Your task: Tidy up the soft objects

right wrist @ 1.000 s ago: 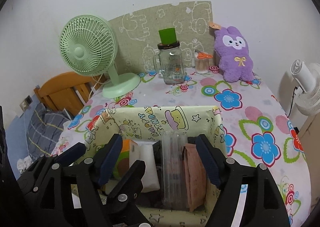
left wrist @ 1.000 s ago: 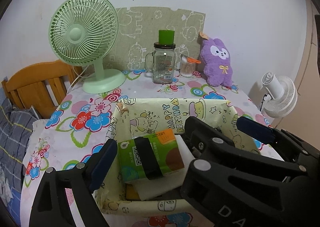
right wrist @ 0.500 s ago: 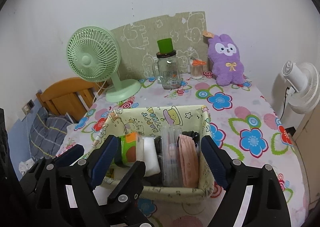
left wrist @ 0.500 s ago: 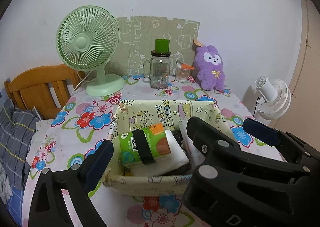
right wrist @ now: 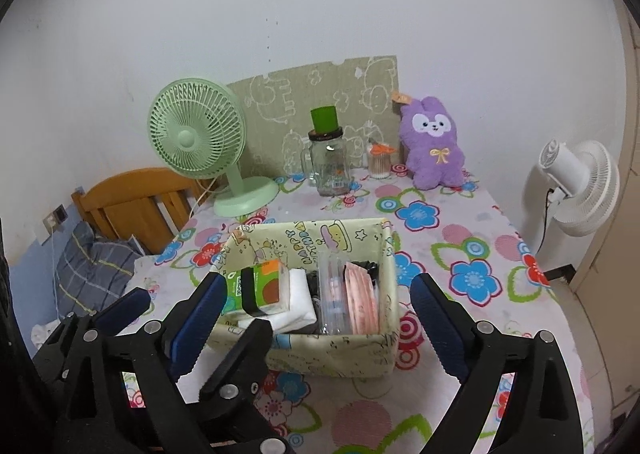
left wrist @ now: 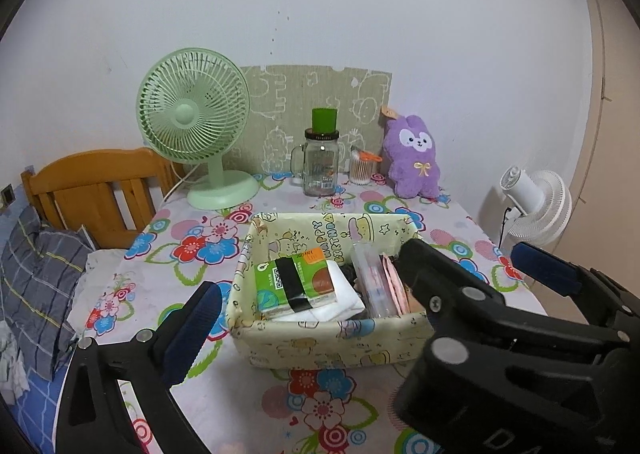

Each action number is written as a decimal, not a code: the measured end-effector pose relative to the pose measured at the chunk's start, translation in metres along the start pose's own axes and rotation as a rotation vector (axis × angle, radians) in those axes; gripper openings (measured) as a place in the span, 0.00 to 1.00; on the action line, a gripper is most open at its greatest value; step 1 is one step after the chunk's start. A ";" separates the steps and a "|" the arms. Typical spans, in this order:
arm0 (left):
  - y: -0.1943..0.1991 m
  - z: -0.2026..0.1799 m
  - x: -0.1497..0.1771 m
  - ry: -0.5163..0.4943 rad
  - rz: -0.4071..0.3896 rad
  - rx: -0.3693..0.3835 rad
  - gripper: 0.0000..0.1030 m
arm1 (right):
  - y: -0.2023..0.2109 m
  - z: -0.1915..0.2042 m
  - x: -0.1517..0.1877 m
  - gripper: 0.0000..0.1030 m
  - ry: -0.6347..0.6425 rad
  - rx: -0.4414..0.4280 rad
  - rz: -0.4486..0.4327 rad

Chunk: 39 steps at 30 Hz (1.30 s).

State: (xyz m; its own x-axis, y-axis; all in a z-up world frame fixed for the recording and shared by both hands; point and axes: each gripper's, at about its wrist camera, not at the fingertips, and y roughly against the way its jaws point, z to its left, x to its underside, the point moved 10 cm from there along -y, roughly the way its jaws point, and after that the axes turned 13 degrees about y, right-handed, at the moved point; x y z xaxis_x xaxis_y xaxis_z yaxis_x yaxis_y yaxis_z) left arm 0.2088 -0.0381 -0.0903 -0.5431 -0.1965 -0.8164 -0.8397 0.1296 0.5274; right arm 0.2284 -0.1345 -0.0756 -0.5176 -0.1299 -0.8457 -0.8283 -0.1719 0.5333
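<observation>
A pale yellow fabric basket [left wrist: 332, 346] [right wrist: 320, 354] stands on the flowered table. In it lie a green tissue pack [left wrist: 294, 284] [right wrist: 260, 288], a white folded cloth [left wrist: 344, 298] [right wrist: 298, 302], a clear plastic pack [left wrist: 370, 282] [right wrist: 332, 294] and a pink pack [right wrist: 362, 302]. My left gripper [left wrist: 368, 294] is open and empty, held back in front of the basket. My right gripper [right wrist: 316, 318] is open and empty, also in front of the basket. A purple plush rabbit [left wrist: 414, 162] [right wrist: 434, 144] leans at the back wall.
A green desk fan [left wrist: 196, 122] [right wrist: 204, 138], a glass jar with a green lid [left wrist: 320, 158] [right wrist: 330, 158] and a cotton-swab cup [left wrist: 362, 170] stand at the back. A white fan [right wrist: 580, 186] is at the right, a wooden headboard [left wrist: 92, 190] and bedding at the left.
Both grippers have drawn back and up from the basket, so it looks smaller and farther. Both stay open and empty. The basket's contents have not moved.
</observation>
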 end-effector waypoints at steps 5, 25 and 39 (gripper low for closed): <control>0.016 0.004 0.006 0.013 -0.016 0.003 1.00 | 0.021 -0.002 0.005 0.95 0.025 0.045 -0.013; 0.074 0.030 0.012 0.029 -0.111 -0.028 1.00 | 0.084 -0.013 0.021 0.96 0.024 0.121 -0.100; 0.100 0.028 0.015 0.048 -0.154 -0.010 1.00 | 0.120 -0.031 0.033 0.96 0.025 0.187 -0.158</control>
State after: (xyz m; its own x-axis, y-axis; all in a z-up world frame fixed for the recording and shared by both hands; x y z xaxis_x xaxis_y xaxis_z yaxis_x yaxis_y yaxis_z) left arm 0.1168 -0.0011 -0.0570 -0.4070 -0.2593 -0.8759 -0.9130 0.0847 0.3991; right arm 0.1184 -0.1896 -0.0389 -0.3748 -0.1406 -0.9164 -0.9251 -0.0088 0.3797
